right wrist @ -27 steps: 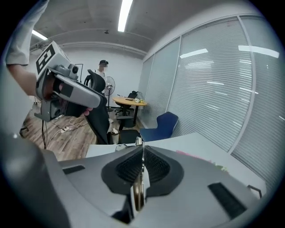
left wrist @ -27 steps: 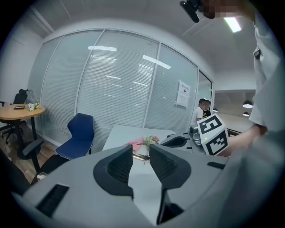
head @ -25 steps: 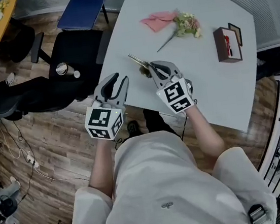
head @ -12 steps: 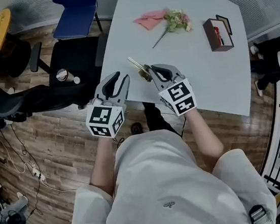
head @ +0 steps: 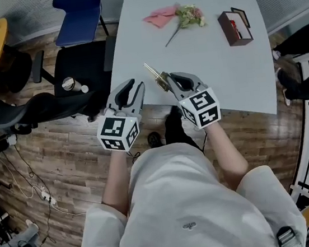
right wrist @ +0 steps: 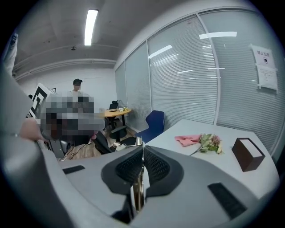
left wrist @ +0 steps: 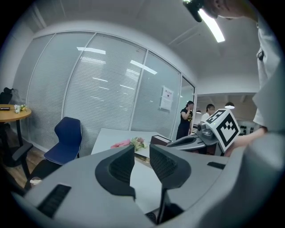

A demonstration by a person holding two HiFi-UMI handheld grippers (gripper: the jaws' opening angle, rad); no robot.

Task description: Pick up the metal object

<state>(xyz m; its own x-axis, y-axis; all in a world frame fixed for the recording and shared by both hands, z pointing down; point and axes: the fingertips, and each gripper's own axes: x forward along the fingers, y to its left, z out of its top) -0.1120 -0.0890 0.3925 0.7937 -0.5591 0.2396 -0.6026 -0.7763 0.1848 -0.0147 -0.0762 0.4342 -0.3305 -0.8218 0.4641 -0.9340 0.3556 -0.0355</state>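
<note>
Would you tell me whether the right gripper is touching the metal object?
Touching. The right gripper view shows the right gripper with its jaws closed on the metal object, whose thin strip is pinched between both pads.

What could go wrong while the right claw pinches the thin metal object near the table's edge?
The right claw grips the metal object by one end only, so its long free end could pivot or slip out. It sits near the table edge; a drop might land on the wooden floor.

Bright ceiling strip (right wrist: 91,26) overhd; fisheye warp, dark corners.
</note>
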